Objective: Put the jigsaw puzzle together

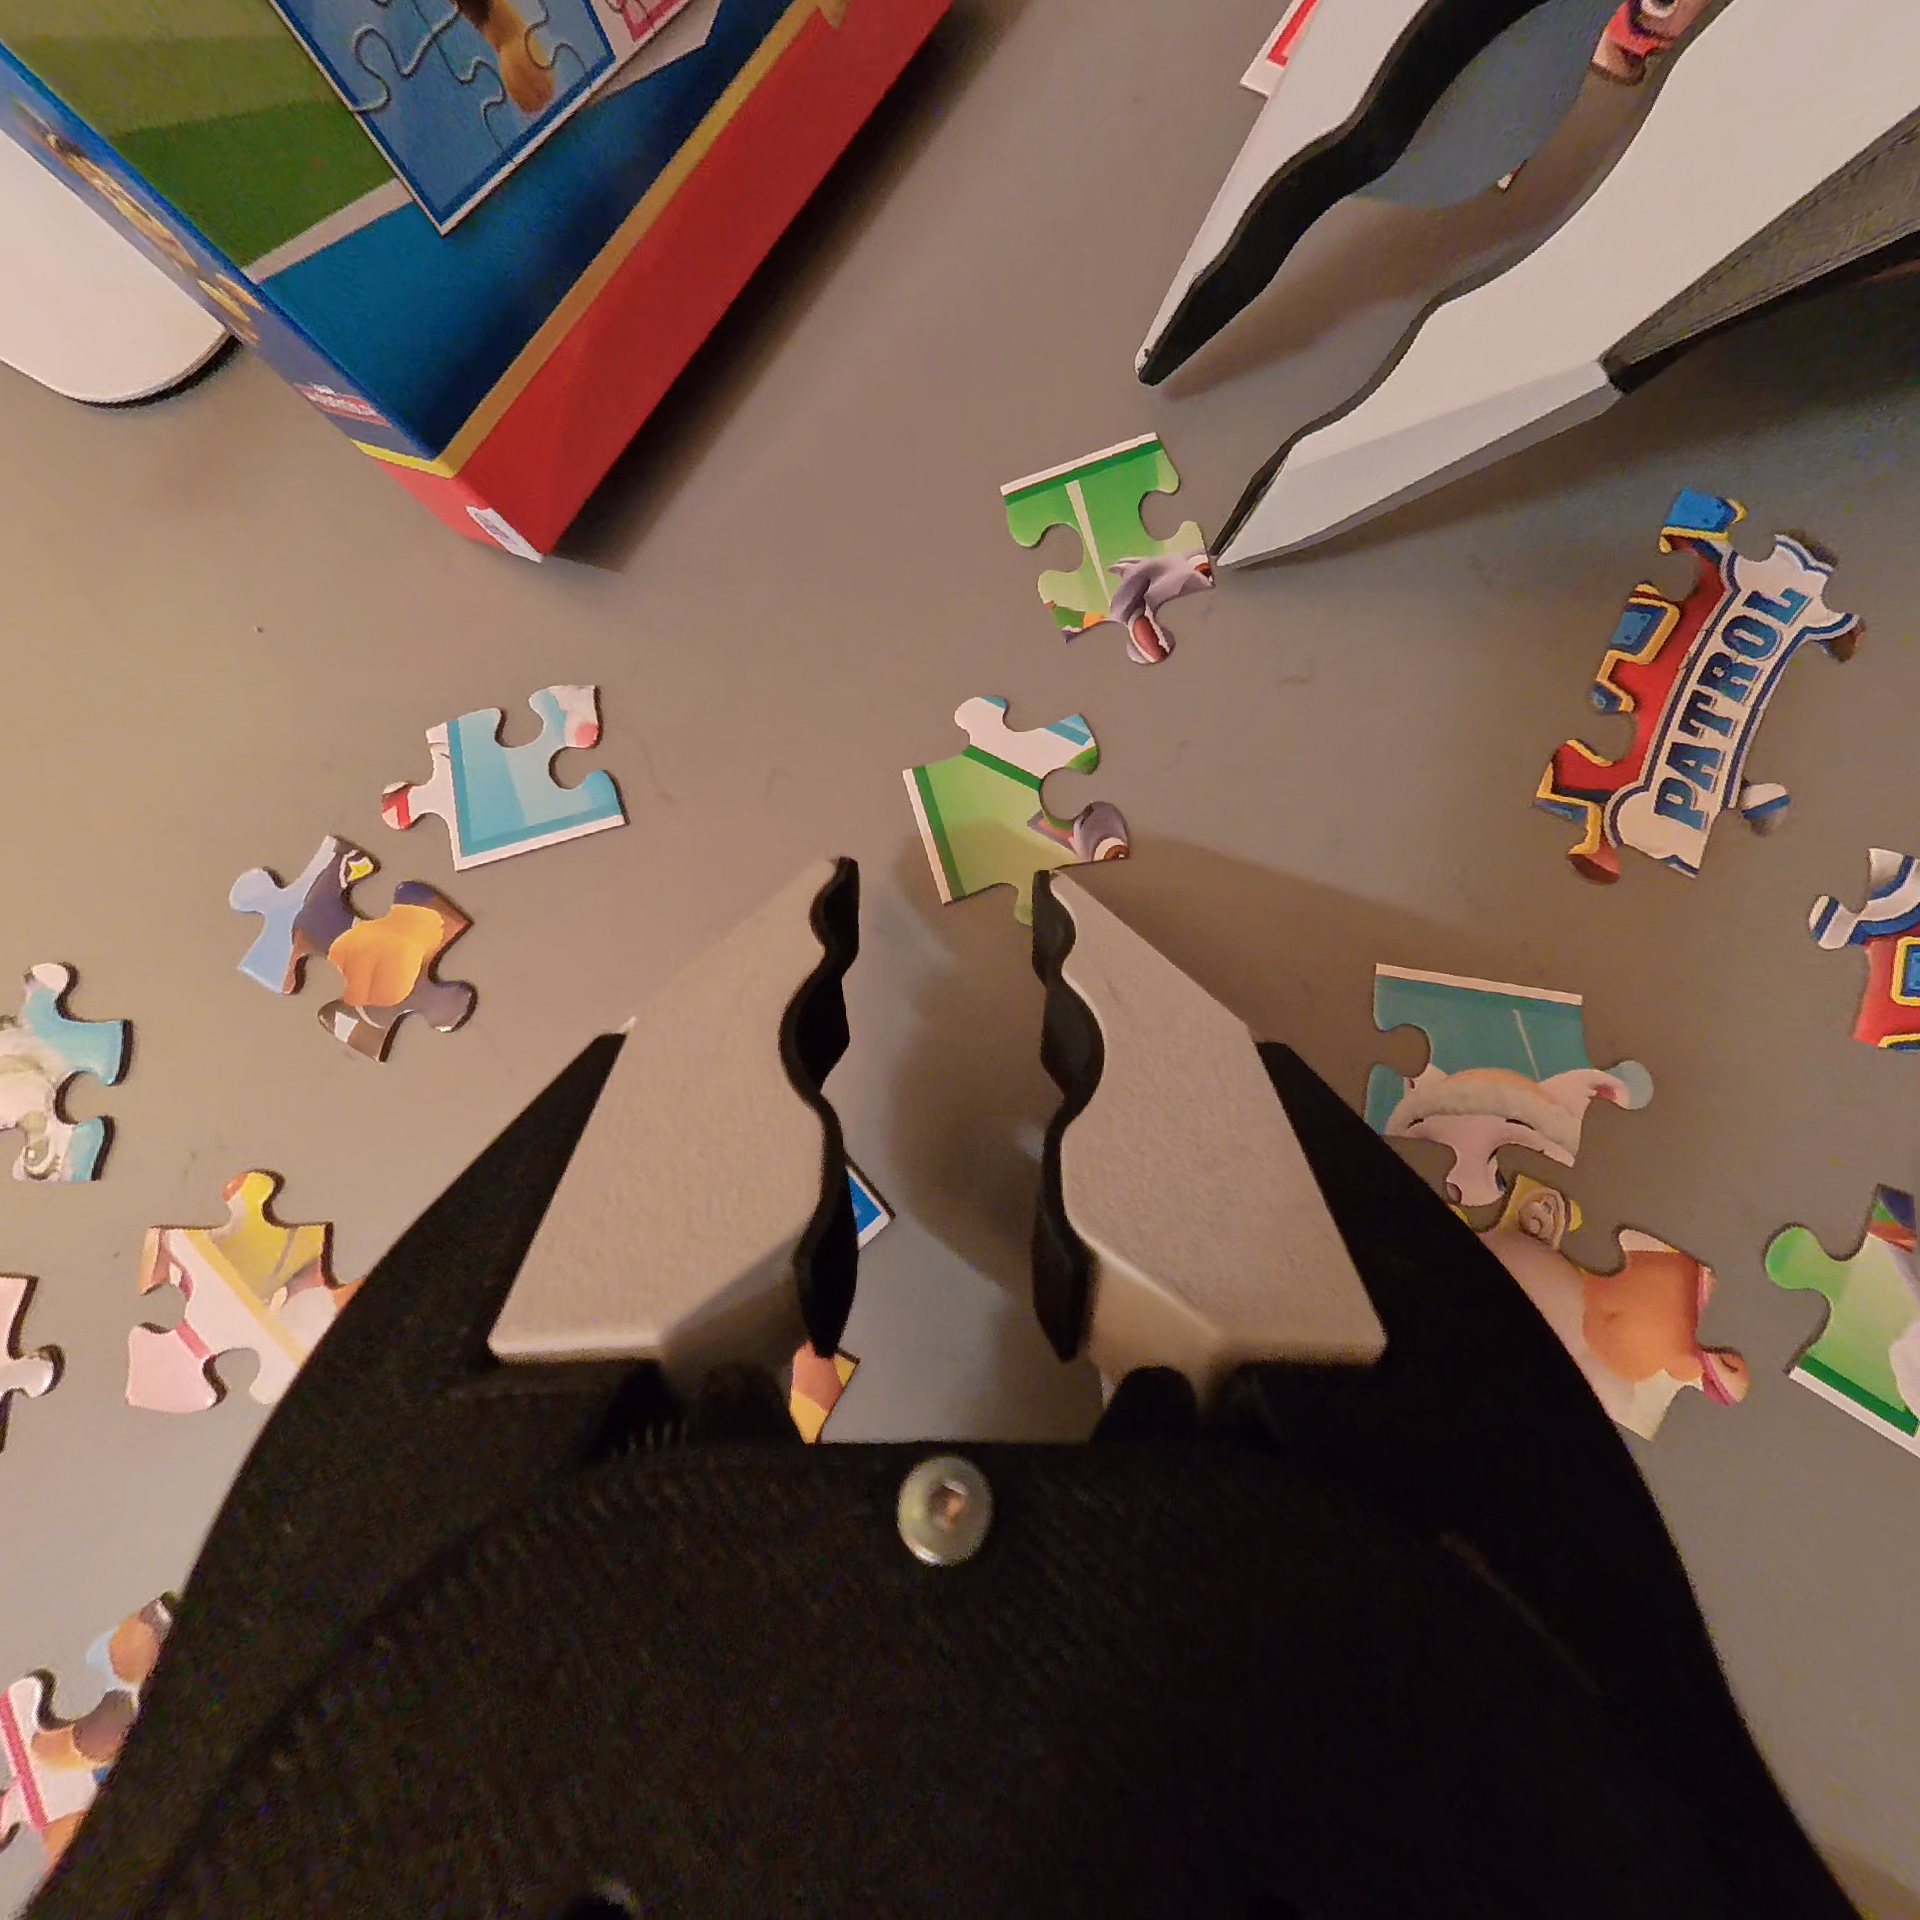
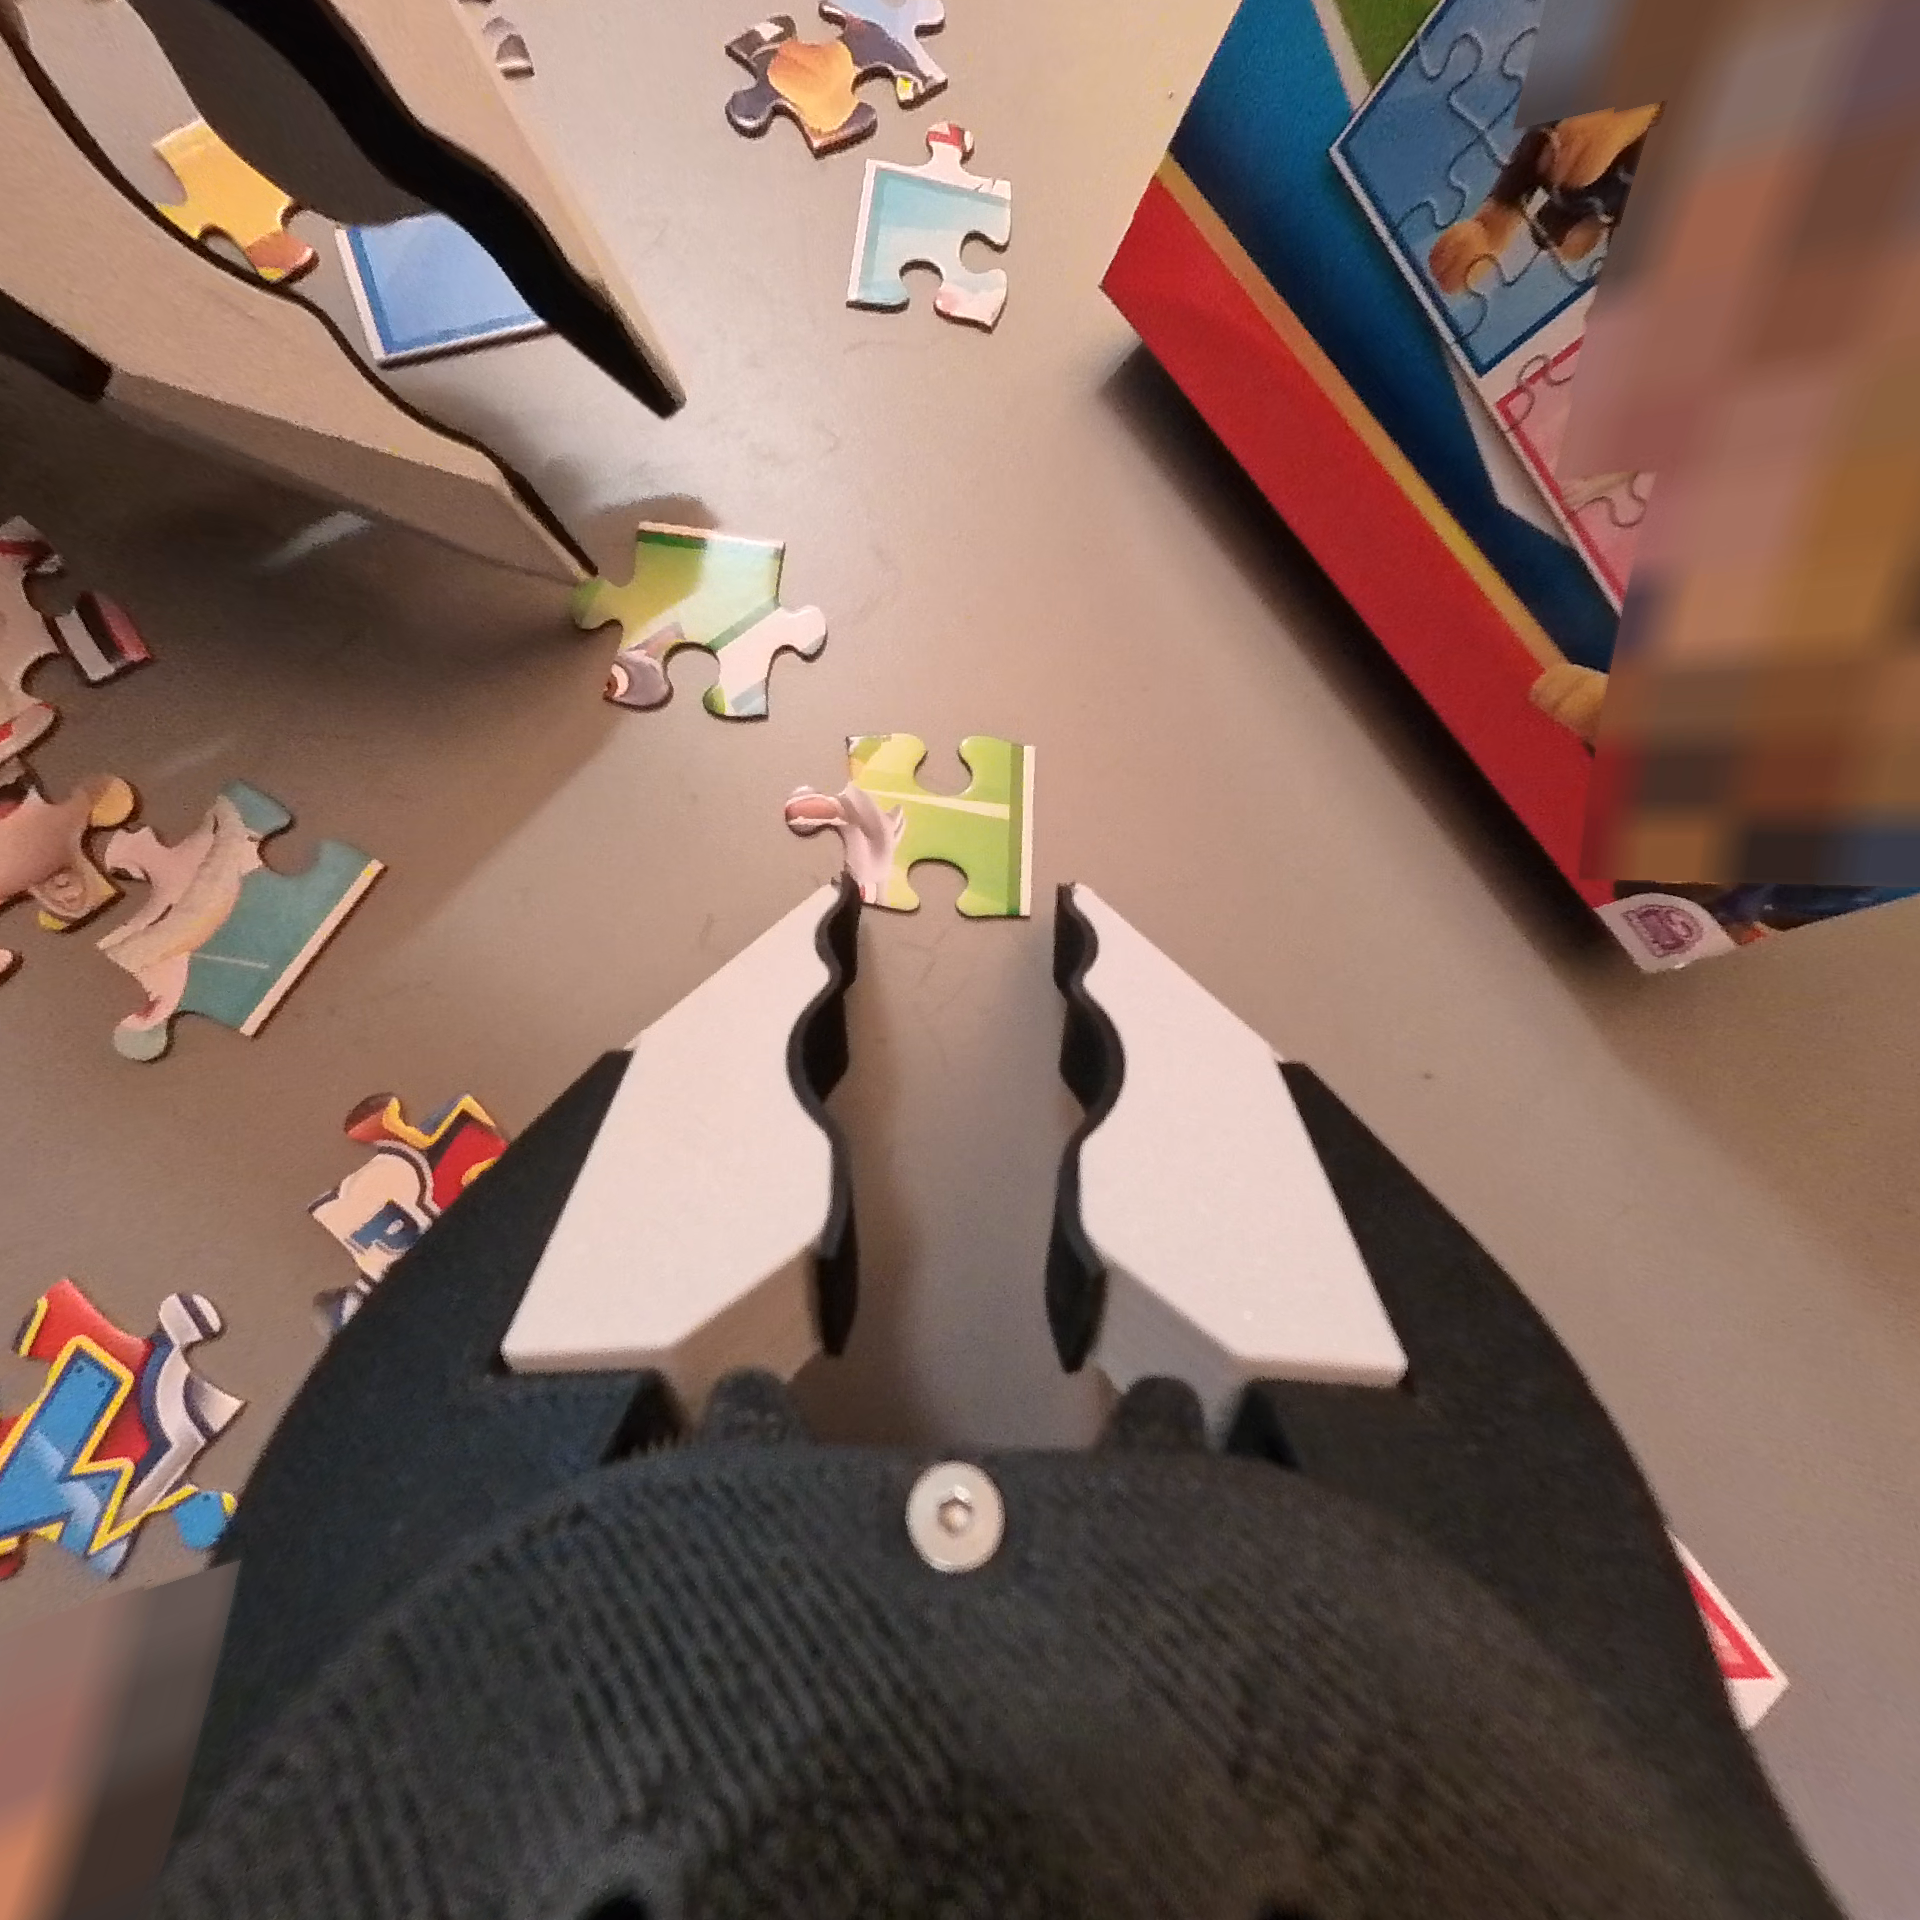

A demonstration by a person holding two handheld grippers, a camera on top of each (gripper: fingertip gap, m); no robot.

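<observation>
Two green puzzle pieces lie flat on the grey table (image 1: pixel 790 644), a short way apart. My left gripper (image 1: pixel 945 878) is open and empty. Its right fingertip (image 1: pixel 1047 896) touches the lower tab of the nearer green piece (image 1: pixel 997 821), which lies just ahead of it. My right gripper (image 2: pixel 956 894) is open and empty. Its left fingertip (image 2: pixel 844 902) touches a corner of the other green piece (image 2: pixel 940 831). In the left wrist view, the right gripper (image 1: pixel 1184 468) comes in from the upper right, one tip at that piece (image 1: pixel 1107 540). In the right wrist view, the left gripper (image 2: pixel 623 488) touches the first piece (image 2: pixel 707 613).
A red and blue puzzle box (image 1: pixel 582 312) stands at the upper left; it shows at the right in the right wrist view (image 2: pixel 1351 468). Several loose pieces lie around, among them a light blue one (image 1: pixel 520 779), a red lettered one (image 1: pixel 1694 696) and a teal one (image 1: pixel 1475 1060).
</observation>
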